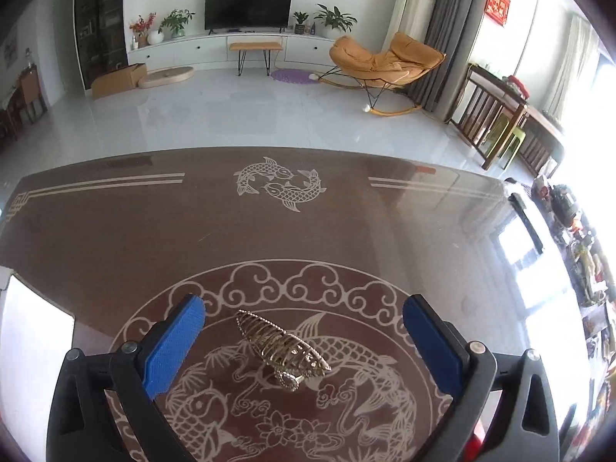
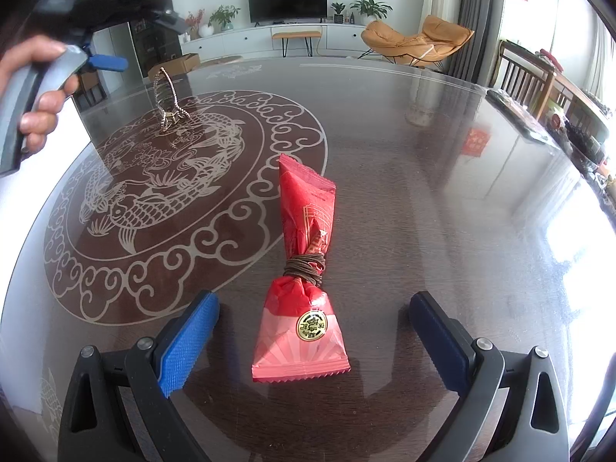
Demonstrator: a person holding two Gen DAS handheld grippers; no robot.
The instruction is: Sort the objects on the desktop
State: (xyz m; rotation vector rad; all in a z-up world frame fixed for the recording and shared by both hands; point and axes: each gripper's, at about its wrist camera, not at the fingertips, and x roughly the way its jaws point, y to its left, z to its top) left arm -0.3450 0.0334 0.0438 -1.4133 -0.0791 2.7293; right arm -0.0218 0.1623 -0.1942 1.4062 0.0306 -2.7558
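Indoors, on a glass-topped brown table (image 2: pixel 404 177) inlaid with a pale fish-and-cloud medallion (image 2: pixel 184 200), a person with a hand-held gripper in each hand is sorting two small items, and both pick-ups look lined up but not yet made. The red packet (image 2: pixel 304 269), a foil sachet cinched at the waist with brown cord and sealed with a gold sticker, lies flat just right of the medallion with its crimped end nearest the right wrist camera. The right gripper (image 2: pixel 313 342) sits low over the table with its blue-padded jaws spread wide, one on either side of the packet's lower half and clear of it. Farther left, the gold hair clip (image 1: pixel 283 346), an openwork metal piece, rests on the medallion's carp design. The left gripper (image 1: pixel 304 342) hovers with its jaws equally wide and the clip lying crosswise between them, untouched; the right wrist view shows a hand (image 2: pixel 34 88) around its grey handle. Neither tool carries anything. No bin or tray is identifiable in either view. The next move appears to be closing each pair of pads squarely: gently on the packet, and low on the thin, easily skidding clip
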